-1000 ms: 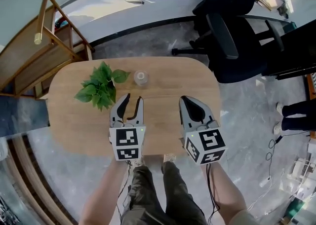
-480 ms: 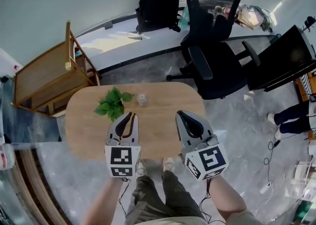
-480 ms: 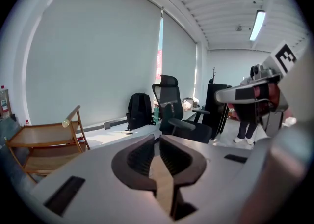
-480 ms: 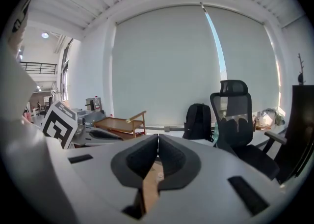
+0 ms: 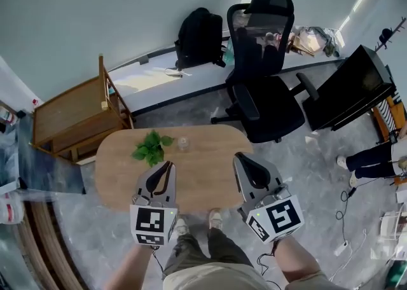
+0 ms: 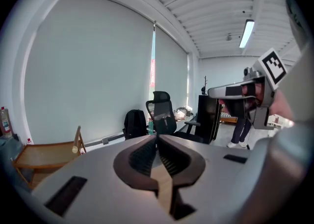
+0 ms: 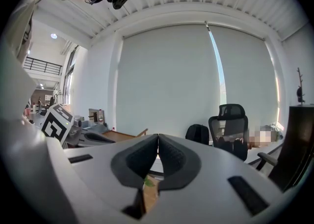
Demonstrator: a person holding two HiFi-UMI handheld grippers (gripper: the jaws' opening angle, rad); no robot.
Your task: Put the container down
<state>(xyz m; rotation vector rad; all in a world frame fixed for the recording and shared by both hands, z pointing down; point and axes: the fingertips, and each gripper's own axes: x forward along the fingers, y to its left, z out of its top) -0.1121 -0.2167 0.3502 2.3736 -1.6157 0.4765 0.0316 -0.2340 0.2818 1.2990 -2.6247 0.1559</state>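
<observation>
Fingers [image 6: 142, 155] of the left gripper [image 5: 166, 166] have just been closing and now meet, with nothing between them. The right gripper [image 5: 240, 158] is likewise closed and empty. The container [image 5: 183, 144] stands upright on the table [image 5: 210, 177] at frame centre, just beside the plant [image 5: 151, 147] and well apart from both grippers. It is judged small, clear, light, rigid and smooth; it is best gripped across its sides. Both grippers are held side by side in the lower frame, pointing slightly downward.
</observation>
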